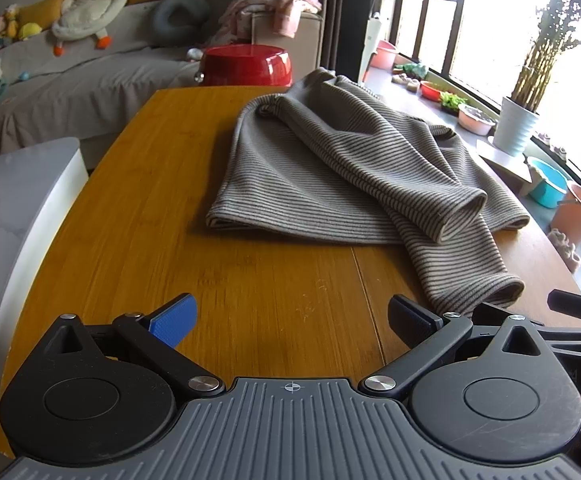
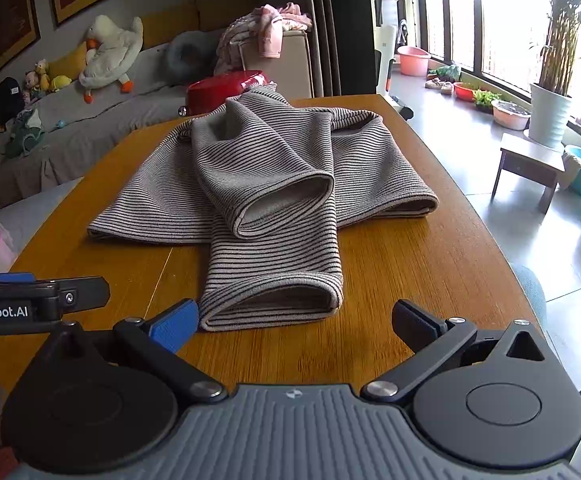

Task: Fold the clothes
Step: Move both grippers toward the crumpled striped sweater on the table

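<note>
So the striped sweater [image 2: 266, 184] was lying partly folded on the wooden counter [image 2: 410, 264], both sleeves crossed over the body and pointing at the cameras. One sleeve [image 2: 274, 292] hung out past the hem, cuff nearest the grippers. Left gripper [image 1: 290, 320] had its jaws wide apart over bare wood, holding nothing. Right gripper [image 2: 294, 320] was the same, jaws spread, with that cuff just beside its blue pad [image 2: 174, 326]. Red basin [image 1: 246, 65] sat behind the counter.

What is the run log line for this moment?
left gripper open, empty | right gripper open, empty | striped sweater on wooden table, sleeves folded in
</note>
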